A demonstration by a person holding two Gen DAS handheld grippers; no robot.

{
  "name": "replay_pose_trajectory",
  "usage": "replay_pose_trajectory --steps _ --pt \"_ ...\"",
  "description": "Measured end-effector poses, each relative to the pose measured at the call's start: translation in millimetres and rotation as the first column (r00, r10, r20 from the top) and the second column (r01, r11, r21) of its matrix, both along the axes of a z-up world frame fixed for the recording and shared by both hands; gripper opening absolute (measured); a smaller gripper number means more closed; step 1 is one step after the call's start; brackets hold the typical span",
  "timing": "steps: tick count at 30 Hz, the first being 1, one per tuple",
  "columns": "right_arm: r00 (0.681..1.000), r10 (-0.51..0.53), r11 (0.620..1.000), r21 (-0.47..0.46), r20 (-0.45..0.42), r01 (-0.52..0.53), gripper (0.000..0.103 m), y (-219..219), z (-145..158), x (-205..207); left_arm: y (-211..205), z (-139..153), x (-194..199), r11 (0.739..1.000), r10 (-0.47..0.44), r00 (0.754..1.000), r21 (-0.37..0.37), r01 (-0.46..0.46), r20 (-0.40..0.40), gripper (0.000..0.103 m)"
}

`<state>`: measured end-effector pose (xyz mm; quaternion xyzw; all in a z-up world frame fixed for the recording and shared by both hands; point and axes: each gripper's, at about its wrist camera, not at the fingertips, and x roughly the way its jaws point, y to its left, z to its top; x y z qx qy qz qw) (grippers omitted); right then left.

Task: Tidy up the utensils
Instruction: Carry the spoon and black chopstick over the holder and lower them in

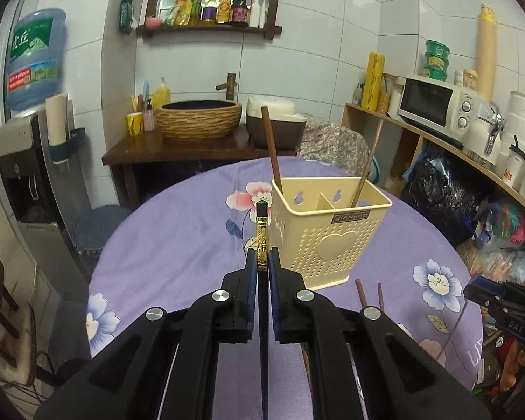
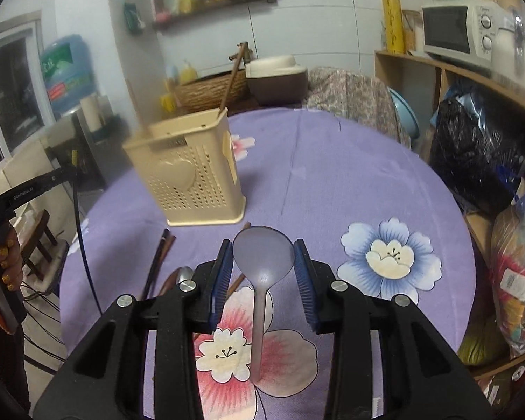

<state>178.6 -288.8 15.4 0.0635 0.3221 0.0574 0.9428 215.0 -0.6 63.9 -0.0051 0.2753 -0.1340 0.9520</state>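
the left claw (image 1: 261, 262) is clamped on a black chopstick (image 1: 261, 241), long axis pointing ahead. the cream holder (image 1: 329, 234) stands on the counter (image 1: 178, 245) just ahead-right, nearer this hand. the right claw (image 2: 263, 269) pinches a grey spoon (image 2: 262, 255) by its bowl.

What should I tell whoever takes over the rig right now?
Left gripper: shut on a black chopstick with a gold band, raised near the holder.
Right gripper: shut on a translucent spoon by its bowl, handle hanging down.
Cream utensil holder: upright on the purple tablecloth, two brown chopsticks already in it.
Left: drop in both held pieces, then the loose utensils lying in front of the holder.
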Motion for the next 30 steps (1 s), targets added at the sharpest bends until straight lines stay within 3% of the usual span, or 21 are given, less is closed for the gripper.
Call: replay_pose_trajectory --steps 6,14,18,25,28,30 --pt "1.000 0.008 1.000 0.009 0.015 -0.008 0.036 1.9 9.0 1.8 4.2 -0.6 -3.1 1.000 0.013 1.000 -0.015 -0.013 0.014 0.008" --pt "0.996 0.061 0.997 0.037 0.061 -0.063 0.036 5.4 36.3 13.7 14.6 22.4 -8.1 0.999 0.010 0.998 -0.039 -0.007 0.067 0.008" --pt "0.988 0.083 0.995 0.051 0.133 -0.091 0.036 12.4 77.6 31.8 12.9 51.8 -4.1 0.999 -0.007 0.994 -0.050 0.013 0.110 0.008" --pt "0.957 0.050 0.993 0.090 0.287 -0.079 0.036 23.6 173.1 87.3 -6.7 149.0 15.8 0.991 -0.055 0.973 -0.109 0.081 0.226 0.008" --pt "0.944 0.016 0.996 0.080 0.330 -0.045 0.036 32.9 192.5 113.4 -19.4 174.8 31.1 0.991 -0.029 0.963 -0.122 0.063 0.268 0.008" --pt "0.939 -0.003 0.997 0.069 0.343 -0.022 0.036 40.8 191.4 126.9 -29.6 175.7 44.3 0.991 -0.007 0.960 -0.124 0.043 0.279 0.008"
